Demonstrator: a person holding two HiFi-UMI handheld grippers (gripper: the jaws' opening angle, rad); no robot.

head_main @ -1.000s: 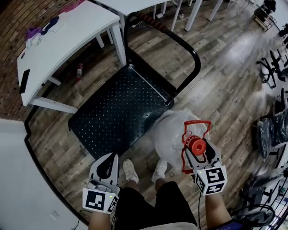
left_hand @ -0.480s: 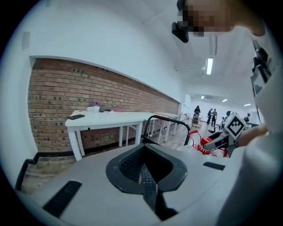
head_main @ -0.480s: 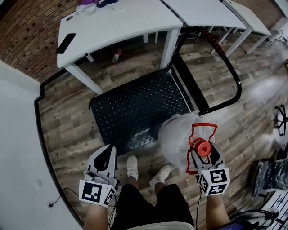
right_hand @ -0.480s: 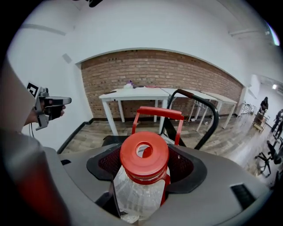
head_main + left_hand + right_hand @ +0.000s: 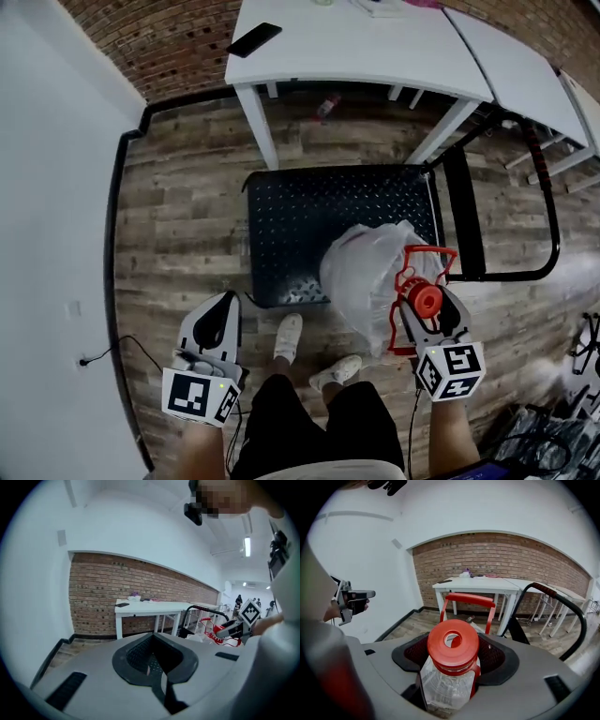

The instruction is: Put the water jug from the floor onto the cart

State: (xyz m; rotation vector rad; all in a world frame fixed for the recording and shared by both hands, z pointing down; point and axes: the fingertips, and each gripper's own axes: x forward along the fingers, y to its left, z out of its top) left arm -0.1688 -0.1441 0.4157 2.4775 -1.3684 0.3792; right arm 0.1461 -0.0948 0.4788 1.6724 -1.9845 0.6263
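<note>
A clear water jug (image 5: 361,272) with a red cap (image 5: 427,300) and red handle hangs from my right gripper (image 5: 429,317), which is shut on its neck. In the head view the jug overlaps the near right corner of the black cart platform (image 5: 319,220); whether it touches the platform I cannot tell. The cart's black handle bar (image 5: 551,220) stands at the right. In the right gripper view the red cap (image 5: 452,644) fills the space between the jaws of the right gripper (image 5: 452,663). My left gripper (image 5: 216,336) is shut and holds nothing, low at the left over the wood floor; its jaws meet in the left gripper view (image 5: 153,667).
White tables (image 5: 375,47) stand beyond the cart, with a dark phone (image 5: 254,39) on one. A small bottle (image 5: 327,105) lies on the floor under them. A white wall (image 5: 56,234) runs along the left. The person's shoes (image 5: 287,337) are just before the cart.
The view has swung round, so the cart now lies straight ahead. The jug, still held by the right gripper, now overlaps the cart's near right corner. The left gripper keeps its place.
</note>
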